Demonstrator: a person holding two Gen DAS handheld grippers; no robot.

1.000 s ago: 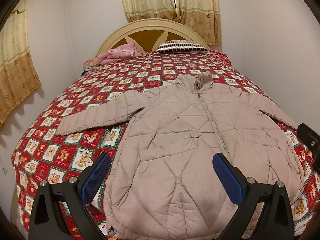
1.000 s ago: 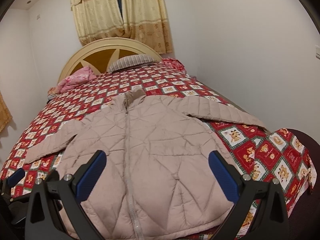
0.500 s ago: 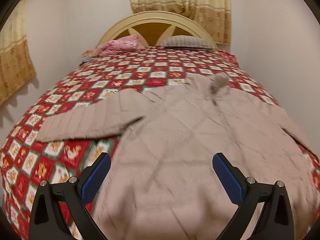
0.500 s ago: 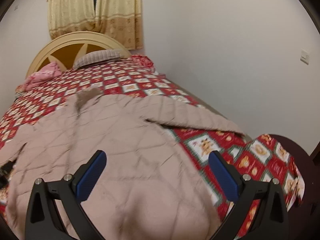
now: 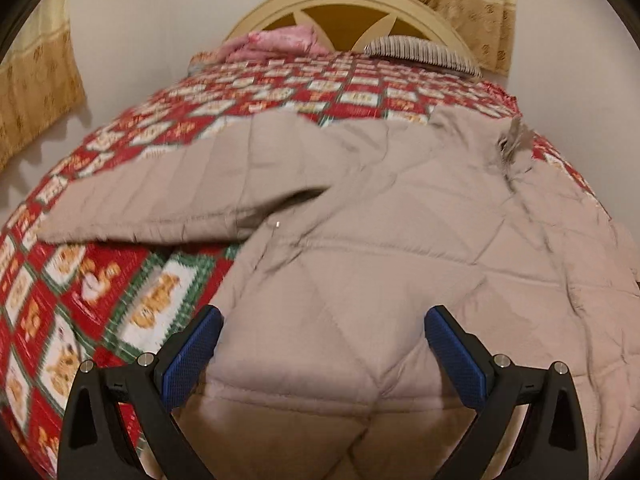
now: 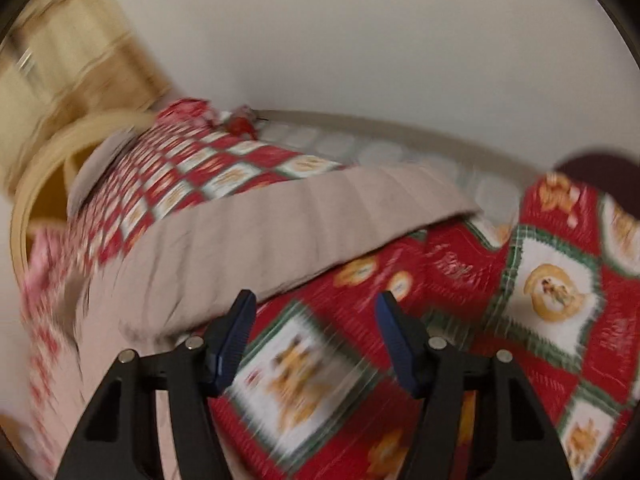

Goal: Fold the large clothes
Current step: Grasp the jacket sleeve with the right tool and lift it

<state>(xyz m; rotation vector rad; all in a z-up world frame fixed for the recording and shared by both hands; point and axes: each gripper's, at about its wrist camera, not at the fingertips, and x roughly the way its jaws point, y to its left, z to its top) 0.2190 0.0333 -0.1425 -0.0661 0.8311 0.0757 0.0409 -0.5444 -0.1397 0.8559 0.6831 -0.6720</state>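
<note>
Both tongs had dropped closer to the bed since a second ago; right view swung off the jacket body toward its sleeve. Left tongs sat low over the beige quilted jacket, pads wide apart, nothing gripped; left pad over the jacket's side edge, right pad over the body. Jacket lay flat, front up, on the red patchwork bedspread, collar toward the headboard, one sleeve spread out sideways from the body. Right tongs were partly closed with a clear gap, holding nothing, over bedspread just beside the other sleeve; left pad at the sleeve's lower edge. Right view heavily motion-blurred. Striped pillow and pink bedding lay by the headboard.
</note>
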